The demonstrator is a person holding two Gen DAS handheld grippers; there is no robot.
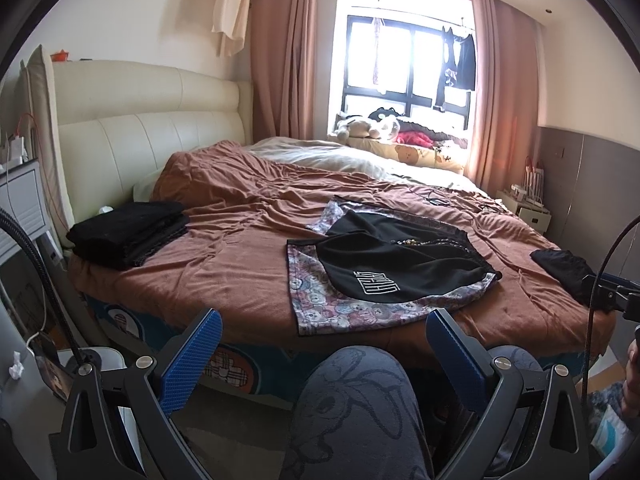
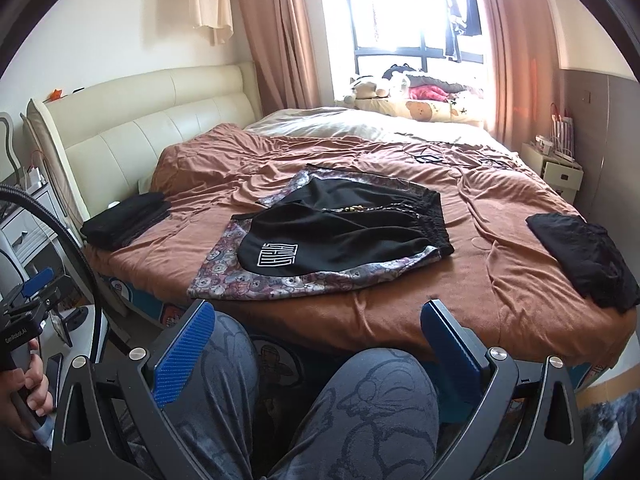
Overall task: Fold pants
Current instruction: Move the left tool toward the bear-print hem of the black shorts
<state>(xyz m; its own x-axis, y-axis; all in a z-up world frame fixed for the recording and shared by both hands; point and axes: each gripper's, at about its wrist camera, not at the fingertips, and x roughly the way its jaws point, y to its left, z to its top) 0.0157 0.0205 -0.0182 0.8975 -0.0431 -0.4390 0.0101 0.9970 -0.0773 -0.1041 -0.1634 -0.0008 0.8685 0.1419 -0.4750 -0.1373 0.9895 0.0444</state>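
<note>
- Sitting at the near edge of the bed, you held both grippers low over your own knees, which were clad in grey cartoon-print fabric.
- Your left gripper had its jaws spread wide, and nothing lay between its blue pads.
- Your right gripper was likewise spread wide and held nothing; its blue pads framed your knees and the bed's near edge.
- You had the black pants, with a white square emblem on the near side, lying near the middle of the bed's near edge; neither gripper touched them.
- Those pants rested on top of a bear-print garment, whose patterned border showed around their near and left sides.
- Beside them, toward the bed's left edge close to the cream headboard, a stack of folded black clothes sat on the rust-brown cover.
- At the bed's right edge you had another black garment lying flat, well apart from the pants.
- In the right wrist view, your left hand gripped the handle of its tool at the frame's left side.
- Along the far edge, plush toys and a red item sat on the sill under the window, with pink curtains on either side.
- Past the bed's far right corner stood a small white nightstand.
</note>
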